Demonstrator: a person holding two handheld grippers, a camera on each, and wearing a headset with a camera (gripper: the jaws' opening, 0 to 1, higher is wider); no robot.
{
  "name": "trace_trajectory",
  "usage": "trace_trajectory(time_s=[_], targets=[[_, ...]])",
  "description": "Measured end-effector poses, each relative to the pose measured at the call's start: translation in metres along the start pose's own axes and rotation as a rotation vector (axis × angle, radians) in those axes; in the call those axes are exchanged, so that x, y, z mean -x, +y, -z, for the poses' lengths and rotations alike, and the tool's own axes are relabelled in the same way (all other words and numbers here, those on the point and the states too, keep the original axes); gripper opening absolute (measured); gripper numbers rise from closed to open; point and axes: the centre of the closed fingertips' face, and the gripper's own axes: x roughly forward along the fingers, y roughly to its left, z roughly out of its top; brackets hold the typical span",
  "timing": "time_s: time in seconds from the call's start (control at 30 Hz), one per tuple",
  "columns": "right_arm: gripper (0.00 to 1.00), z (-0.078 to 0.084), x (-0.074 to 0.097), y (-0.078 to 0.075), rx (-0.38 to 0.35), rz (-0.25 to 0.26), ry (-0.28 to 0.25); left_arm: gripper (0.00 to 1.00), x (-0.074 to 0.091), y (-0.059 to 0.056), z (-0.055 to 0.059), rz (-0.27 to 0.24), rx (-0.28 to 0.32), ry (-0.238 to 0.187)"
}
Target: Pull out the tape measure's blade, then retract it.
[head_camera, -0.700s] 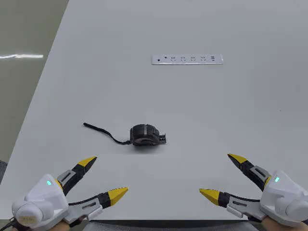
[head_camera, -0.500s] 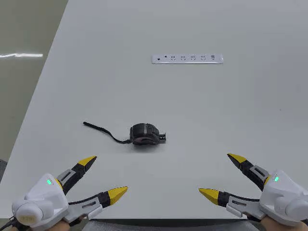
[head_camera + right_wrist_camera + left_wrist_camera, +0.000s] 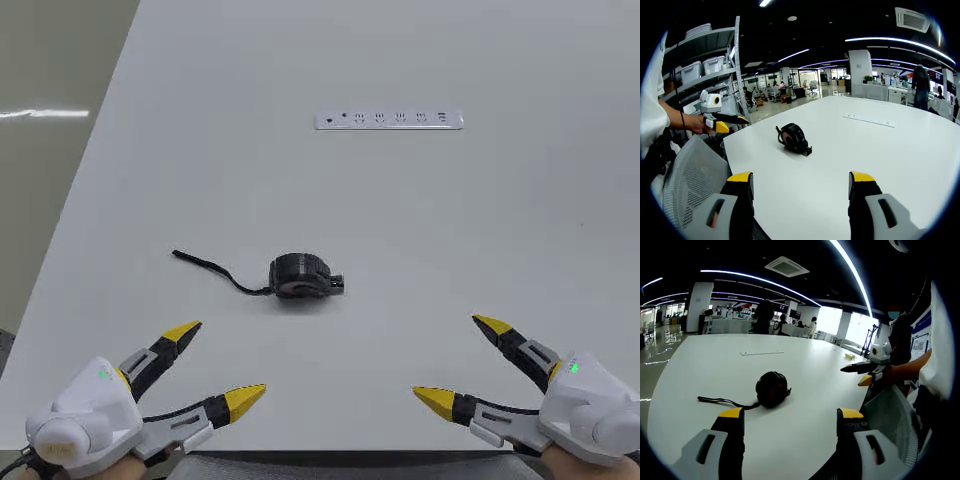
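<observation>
Nothing has shifted: your left gripper [image 3: 222, 360] and right gripper [image 3: 454, 358] still hover wide open at the near table [image 3: 300, 180] edge. The tape measure [image 3: 300, 277] lies untouched ahead, its blade not yet pulled.

tape measure [image 3: 300, 277] | black, blade retracted | on white table, strap trailing left

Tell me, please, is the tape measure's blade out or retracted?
Retracted: the tape measure shows just its end hook at the case; no blade lies on the table.
</observation>
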Motion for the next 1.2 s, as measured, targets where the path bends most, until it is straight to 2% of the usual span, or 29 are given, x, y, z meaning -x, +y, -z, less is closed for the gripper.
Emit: trace_trajectory(time_s=[0.43, 0.7, 0.83, 0.97, 1.2], targets=[[0.79, 0.001, 0.001, -0.001, -0.005, 0.003, -0.002, 0.74, -0.001, -0.001, 0.000, 0.004, -0.001, 0.004], [0.76, -0.005, -0.002, 0.002, 0.007, -0.018, -0.042, 0.74, -0.004, 0.001, 0.001, 0.018, -0.015, 0.018], [0.75, -0.004, -0.005, 0.001, 0.005, -0.029, -0.045, 0.75, -0.006, 0.004, 0.001, 0.039, -0.029, 0.026], [0.75, -0.002, -0.009, 0.000, 0.005, -0.050, -0.042, 0.75, -0.011, 0.008, 0.005, 0.070, -0.050, 0.058], [0.73, 0.000, -0.015, -0.006, 0.011, -0.076, -0.041, 0.75, -0.020, 0.014, 0.001, 0.111, -0.067, 0.070]])
